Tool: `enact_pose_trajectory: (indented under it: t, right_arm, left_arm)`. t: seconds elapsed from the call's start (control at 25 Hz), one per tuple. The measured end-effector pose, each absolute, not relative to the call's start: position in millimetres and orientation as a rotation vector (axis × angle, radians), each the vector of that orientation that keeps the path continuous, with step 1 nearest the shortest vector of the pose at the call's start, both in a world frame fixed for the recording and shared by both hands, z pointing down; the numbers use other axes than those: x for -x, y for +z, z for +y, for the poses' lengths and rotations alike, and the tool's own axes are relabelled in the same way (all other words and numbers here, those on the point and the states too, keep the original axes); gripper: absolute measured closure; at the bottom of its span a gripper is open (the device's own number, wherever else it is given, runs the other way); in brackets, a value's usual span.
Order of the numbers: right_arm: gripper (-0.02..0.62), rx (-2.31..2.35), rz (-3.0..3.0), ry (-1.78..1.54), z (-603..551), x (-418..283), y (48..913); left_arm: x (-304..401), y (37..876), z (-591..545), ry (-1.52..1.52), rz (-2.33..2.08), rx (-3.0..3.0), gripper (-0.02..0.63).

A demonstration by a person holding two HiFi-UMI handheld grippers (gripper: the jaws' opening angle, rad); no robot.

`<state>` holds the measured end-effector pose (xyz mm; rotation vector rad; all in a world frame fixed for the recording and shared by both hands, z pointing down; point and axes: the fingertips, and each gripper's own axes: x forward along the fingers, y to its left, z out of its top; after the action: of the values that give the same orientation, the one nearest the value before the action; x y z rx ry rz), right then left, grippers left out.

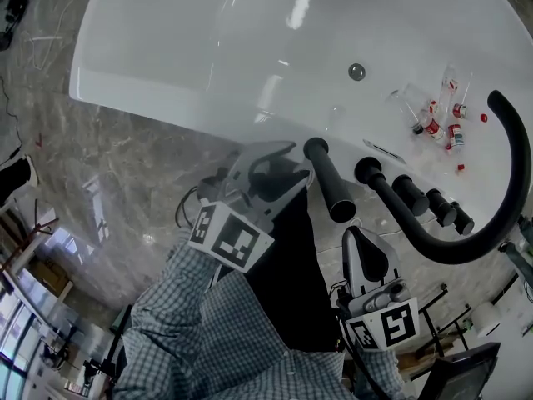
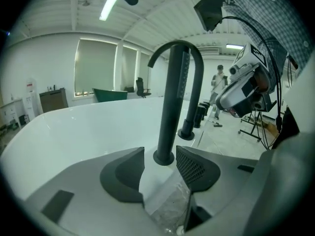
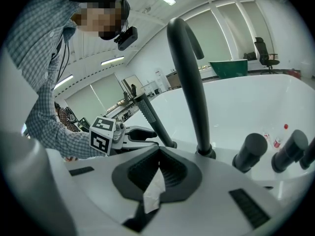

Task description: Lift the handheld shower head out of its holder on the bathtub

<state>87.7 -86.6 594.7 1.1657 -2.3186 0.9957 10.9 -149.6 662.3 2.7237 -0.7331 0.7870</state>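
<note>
White bathtub (image 1: 208,40). Left gripper (image 1: 287,165) jaws stood spread before shower head (image 1: 329,182); right gripper (image 3: 156,156) jaws pinched white scrap (image 3: 153,193). Step needed square grip, straight lift from holder (image 2: 164,157).

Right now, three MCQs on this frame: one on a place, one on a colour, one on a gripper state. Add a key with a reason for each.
1. Where do the red-capped bottles lie?
A) inside the bathtub
B) on a shelf
C) on a chair

2. What colour is the handheld shower head?
A) chrome
B) black
C) white

3. How is the left gripper?
A) shut on the shower head
B) shut, empty
C) open, gripping nothing

Key:
1 A: the head view shows them lying on the white inside of the bathtub.
2 B: it is matte black, like the arched spout beside it.
3 C: in the left gripper view the pads stand apart, and the shower head stands upright just beyond them, ungripped.
</note>
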Motion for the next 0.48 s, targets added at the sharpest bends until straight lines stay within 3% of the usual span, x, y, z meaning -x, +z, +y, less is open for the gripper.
enact_pose_trajectory:
  t: [0.48]
  right_arm:
    - [0.58,-1.18,-2.296,1.028,-89,-98,604]
  left_arm:
    - [-43,675,-156,0.813,-0.648,-2.798,0.419]
